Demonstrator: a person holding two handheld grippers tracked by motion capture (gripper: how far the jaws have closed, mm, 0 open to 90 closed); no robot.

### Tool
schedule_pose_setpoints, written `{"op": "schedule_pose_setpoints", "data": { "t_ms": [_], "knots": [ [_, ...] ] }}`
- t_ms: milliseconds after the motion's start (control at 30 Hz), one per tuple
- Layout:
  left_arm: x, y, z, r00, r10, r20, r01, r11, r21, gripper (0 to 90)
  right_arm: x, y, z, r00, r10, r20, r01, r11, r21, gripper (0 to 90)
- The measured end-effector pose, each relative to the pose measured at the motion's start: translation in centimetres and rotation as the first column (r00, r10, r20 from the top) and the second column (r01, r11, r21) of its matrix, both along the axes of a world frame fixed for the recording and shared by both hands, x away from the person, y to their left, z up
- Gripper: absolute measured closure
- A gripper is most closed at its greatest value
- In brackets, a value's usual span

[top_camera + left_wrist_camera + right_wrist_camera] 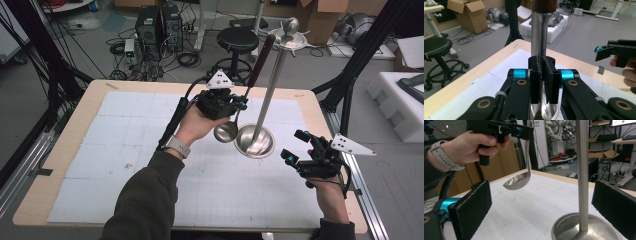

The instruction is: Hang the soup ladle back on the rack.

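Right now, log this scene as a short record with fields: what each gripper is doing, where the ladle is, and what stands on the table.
left gripper: shut on the ladle's metal shaft, below its dark wooden handle
ladle: held off the table, bowl hanging low, handle pointing up and away
right gripper: open, jaws either side of the stand's pole, not touching it
stand: metal, round dished base on the white mat, tall upright pole with a knob on top
table: wooden top under a white gridded mat
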State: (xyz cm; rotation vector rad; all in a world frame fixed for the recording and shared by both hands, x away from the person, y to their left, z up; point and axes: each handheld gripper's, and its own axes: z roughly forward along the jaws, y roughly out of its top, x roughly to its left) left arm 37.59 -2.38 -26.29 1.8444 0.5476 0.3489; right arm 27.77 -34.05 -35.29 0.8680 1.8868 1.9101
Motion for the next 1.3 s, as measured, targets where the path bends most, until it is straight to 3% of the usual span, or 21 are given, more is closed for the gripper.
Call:
{"op": "schedule_pose_setpoints", "data": {
  "t_ms": [367, 733, 800, 867, 933, 1033, 1133, 1200, 1300],
  "knots": [
    [0.4, -1.5, -0.1, 0.9996, 0.017, -0.021, -0.016, 0.9991, 0.039, 84.3, -0.1, 0.0, -0.1, 1.0000, 0.001, -0.002, -0.001, 1.000, 0.003, 1.4],
    [1.0, -2.4, -0.4, 0.9990, 0.018, -0.040, -0.016, 0.9995, 0.029, 82.2, -0.3, -0.2, -0.2, 1.0000, -0.002, -0.006, 0.002, 1.000, 0.003, 1.4],
    [1.0, -2.4, -0.4, 0.9980, 0.022, -0.059, -0.020, 0.9991, 0.037, 75.3, -0.4, -0.2, -0.2, 1.0000, -0.001, -0.004, 0.001, 1.000, -0.001, 1.4],
    [0.8, -2.2, -0.5, 0.9980, 0.021, -0.059, -0.018, 0.9980, 0.060, 71.8, -0.4, -0.2, -0.1, 1.0000, -0.004, -0.005, 0.004, 1.000, 0.003, 1.4],
    [0.5, -1.8, -0.7, 0.9983, 0.004, -0.058, -0.001, 0.9984, 0.057, 63.7, -0.4, -0.4, -0.1, 1.0000, -0.006, 0.002, 0.006, 1.000, 0.004, 1.4],
    [0.1, -0.9, -0.9, 0.9987, -0.039, -0.033, 0.040, 0.9987, 0.030, 53.4, -0.4, -0.4, -0.1, 1.0000, -0.008, -0.002, 0.008, 1.000, 0.004, 1.4],
    [-0.3, 0.1, -1.2, 0.9961, -0.081, -0.035, 0.081, 0.9964, 0.022, 35.6, -0.4, -0.4, -0.1, 1.0000, -0.009, 0.004, 0.009, 1.000, -0.003, 1.4],
    [-0.7, 0.7, -1.3, 0.9931, -0.104, -0.053, 0.106, 0.9941, 0.023, 33.0, -0.4, -0.3, -0.1, 1.0000, -0.007, -0.001, 0.007, 1.000, -0.006, 1.4],
    [-1.7, 1.4, -1.6, 0.9904, -0.133, -0.039, 0.134, 0.9901, 0.042, 24.6, -0.4, -0.2, -0.2, 1.0000, 0.000, -0.001, 0.000, 1.000, -0.016, 1.4]
  ]
}}
